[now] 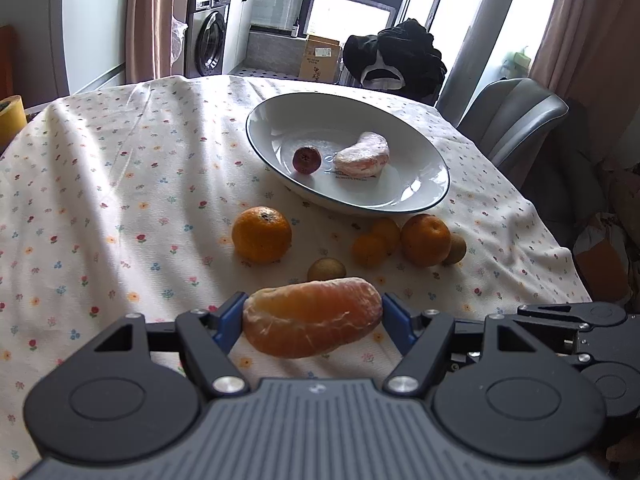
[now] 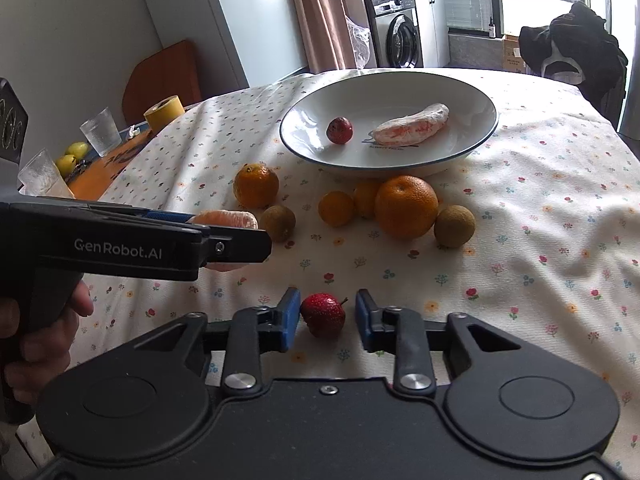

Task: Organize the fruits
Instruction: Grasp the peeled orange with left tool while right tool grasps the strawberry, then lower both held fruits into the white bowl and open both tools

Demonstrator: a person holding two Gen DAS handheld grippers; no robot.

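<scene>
My left gripper (image 1: 313, 312) is shut on a peeled orange segment (image 1: 312, 316) and holds it above the floral tablecloth, short of the white bowl (image 1: 424, 152); the segment also shows in the right wrist view (image 2: 226, 218). The bowl holds a small red fruit (image 1: 307, 160) and a pale peeled segment (image 1: 362, 155). My right gripper (image 2: 327, 316) is open around a strawberry (image 2: 323, 315) lying on the cloth, its jaws apart on both sides. Oranges (image 2: 406, 206), small mandarins (image 2: 336, 208) and brown round fruits (image 2: 454, 221) lie before the bowl.
Another orange (image 1: 262, 234) sits left of the group. At the table's left stand glasses (image 2: 100, 131), a yellow tape roll (image 2: 164, 112) and yellow fruits (image 2: 66, 164). A grey chair (image 1: 516, 116) and dark clothing (image 1: 396, 56) lie beyond the table.
</scene>
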